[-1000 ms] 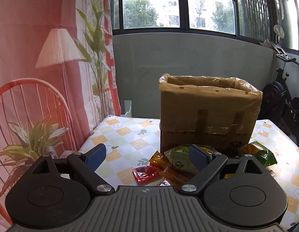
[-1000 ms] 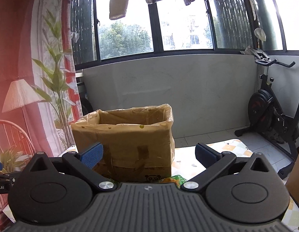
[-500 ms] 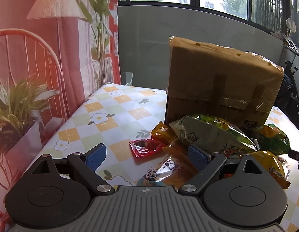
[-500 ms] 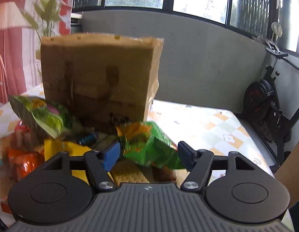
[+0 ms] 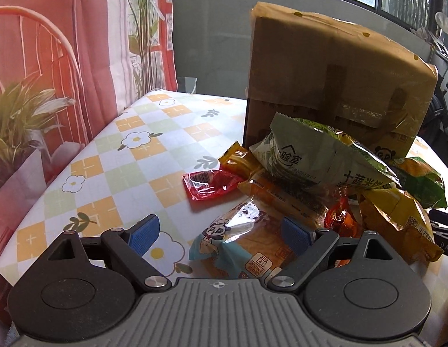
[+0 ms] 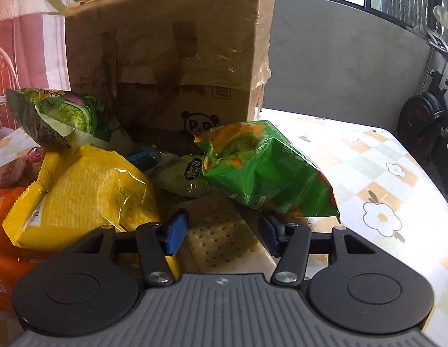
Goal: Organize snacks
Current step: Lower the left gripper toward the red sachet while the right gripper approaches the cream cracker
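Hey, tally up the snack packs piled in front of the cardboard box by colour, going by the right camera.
Green: 3, a cabbage-print bag, a bright green bag, a small olive pack
Yellow: 1, yellow pack
Orange: 1, orange pack
Clear: 1, cracker pack
Blue: 1, blue packet, mostly hidden
Total: 7 that can be made out

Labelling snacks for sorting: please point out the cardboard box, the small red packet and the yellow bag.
cardboard box (image 5: 333,66), left wrist view, front face.
small red packet (image 5: 208,185), left wrist view, middle.
yellow bag (image 6: 88,193), right wrist view, clear front.
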{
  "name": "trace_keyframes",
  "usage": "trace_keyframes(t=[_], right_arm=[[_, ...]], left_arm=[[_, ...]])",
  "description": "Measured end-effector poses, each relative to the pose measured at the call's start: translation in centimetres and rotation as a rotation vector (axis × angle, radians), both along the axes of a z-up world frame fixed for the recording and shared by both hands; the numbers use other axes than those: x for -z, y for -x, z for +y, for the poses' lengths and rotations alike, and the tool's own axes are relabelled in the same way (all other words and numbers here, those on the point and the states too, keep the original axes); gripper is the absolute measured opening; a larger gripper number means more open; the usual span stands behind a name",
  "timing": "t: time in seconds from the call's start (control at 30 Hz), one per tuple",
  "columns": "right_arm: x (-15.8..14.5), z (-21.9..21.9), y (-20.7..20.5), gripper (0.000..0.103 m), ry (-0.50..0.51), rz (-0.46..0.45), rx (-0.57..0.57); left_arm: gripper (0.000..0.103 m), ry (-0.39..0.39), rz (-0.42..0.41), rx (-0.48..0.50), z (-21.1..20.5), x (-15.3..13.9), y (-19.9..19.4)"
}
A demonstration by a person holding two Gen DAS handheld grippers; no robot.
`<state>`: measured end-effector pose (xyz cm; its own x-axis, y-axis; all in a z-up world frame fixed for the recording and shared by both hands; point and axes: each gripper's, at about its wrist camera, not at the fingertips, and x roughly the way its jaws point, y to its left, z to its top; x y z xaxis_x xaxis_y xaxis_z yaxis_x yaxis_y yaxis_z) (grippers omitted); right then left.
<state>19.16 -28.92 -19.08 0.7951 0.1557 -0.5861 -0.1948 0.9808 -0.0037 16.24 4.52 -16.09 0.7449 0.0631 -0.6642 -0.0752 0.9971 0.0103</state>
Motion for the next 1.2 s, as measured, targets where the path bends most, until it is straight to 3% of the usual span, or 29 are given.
trace_keyframes(t=[0.1,0.3,0.53,0.7,0.8,0.93,1.13,1.2], right_arm=[[0.0,-0.9,-0.2,0.064,-0.049,0.025,0.016],[0.0,-0.2,0.0,0.063,-0.015,0.025,-0.013],[0.6,-0.9,-1.2,0.064,-0.06,0.086,0.018],[0.6,-0.6,-1.2,0.062,-0.048,0.082,0.02],[0.6,-0.5,-1.2,0.062,-0.048,0.082,0.02],[0.6,-0.6,-1.2,0.061,-0.047,0.081,0.021],[0.7,-0.6,-1.2,0.061,-0.046,0.081,0.021],[0.7,-0.6,-1.2,0.061,-0.046,0.081,0.021]], left_arm=[[0.092,0.001,0.007,0.019,-0.5,0.3,-0.1],[0.092,0.0,0.024,0.037,-1.1,1.3,0.0],[0.092,0.016,0.027,0.057,-1.0,1.6,-0.1],[0.092,0.004,-0.024,0.121,-1.0,0.9,-1.5],[0.092,0.009,-0.001,0.146,-0.6,1.6,-2.6],[0.092,0.065,0.05,0.118,0.8,2.6,-3.2],[0.092,0.096,-0.005,0.072,3.3,1.8,-3.5],[0.082,0.09,-0.019,0.037,4.3,1.3,-4.1]])
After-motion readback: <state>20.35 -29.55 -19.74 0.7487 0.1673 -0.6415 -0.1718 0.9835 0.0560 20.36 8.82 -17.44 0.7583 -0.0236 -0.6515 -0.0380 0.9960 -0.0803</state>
